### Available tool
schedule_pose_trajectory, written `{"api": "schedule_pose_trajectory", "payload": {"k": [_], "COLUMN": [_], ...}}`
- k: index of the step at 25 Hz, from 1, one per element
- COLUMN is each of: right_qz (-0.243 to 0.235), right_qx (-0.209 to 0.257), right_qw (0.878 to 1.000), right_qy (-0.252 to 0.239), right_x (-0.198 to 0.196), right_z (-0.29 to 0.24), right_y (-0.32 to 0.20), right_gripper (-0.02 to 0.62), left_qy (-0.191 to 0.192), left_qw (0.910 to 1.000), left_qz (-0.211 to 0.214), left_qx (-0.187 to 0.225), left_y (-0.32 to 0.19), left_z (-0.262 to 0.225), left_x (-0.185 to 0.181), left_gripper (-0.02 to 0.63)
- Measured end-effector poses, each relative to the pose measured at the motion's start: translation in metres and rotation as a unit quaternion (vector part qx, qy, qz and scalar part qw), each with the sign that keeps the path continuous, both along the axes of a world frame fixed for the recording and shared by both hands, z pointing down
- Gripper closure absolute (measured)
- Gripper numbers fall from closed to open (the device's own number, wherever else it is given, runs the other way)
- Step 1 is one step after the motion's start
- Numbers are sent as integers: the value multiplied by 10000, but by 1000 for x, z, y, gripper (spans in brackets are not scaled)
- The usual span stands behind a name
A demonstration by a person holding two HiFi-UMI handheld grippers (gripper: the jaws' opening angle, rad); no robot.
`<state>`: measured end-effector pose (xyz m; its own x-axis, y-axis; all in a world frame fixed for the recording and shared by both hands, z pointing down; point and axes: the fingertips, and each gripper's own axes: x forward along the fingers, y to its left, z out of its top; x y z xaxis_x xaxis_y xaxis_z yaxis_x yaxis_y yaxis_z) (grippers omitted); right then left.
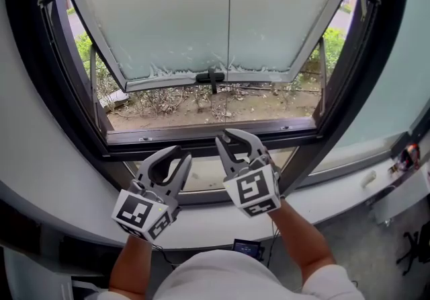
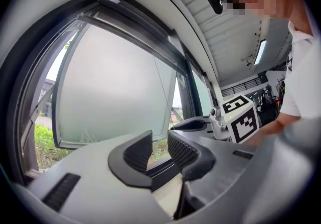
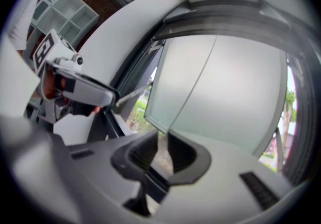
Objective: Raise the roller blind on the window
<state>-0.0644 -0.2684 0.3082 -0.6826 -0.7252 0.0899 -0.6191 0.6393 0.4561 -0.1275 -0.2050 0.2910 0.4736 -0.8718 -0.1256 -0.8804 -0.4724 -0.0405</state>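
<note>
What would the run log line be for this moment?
left tongs: open, empty | right tongs: open, empty | window pane: tilted outward

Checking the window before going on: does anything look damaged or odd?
The outward-tilted frosted glass pane has a ragged lower edge to its frosting, just above the black handle, as if peeling. Nothing else stands out.

Right tool (image 3: pixel 161 142) blurred (right gripper view).
</note>
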Motion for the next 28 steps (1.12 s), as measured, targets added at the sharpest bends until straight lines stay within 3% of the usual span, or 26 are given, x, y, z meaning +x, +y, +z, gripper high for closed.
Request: {"api": "schedule_pose_trajectory", "payload": {"k": [28], "right_qz": [-31], "right_qx": [799], "right_qw": [9959], "right_qy": [-414], "right_x": [8], "right_z": [-79], "right_y": [8], "right_gripper": [525], "left_qy": [81], "left_qw": [9988], "left_qz": [261], "left_qx": [-417], "left_y": [4], "left_z": [29], "left_x": [15], "left_gripper": [497]}}
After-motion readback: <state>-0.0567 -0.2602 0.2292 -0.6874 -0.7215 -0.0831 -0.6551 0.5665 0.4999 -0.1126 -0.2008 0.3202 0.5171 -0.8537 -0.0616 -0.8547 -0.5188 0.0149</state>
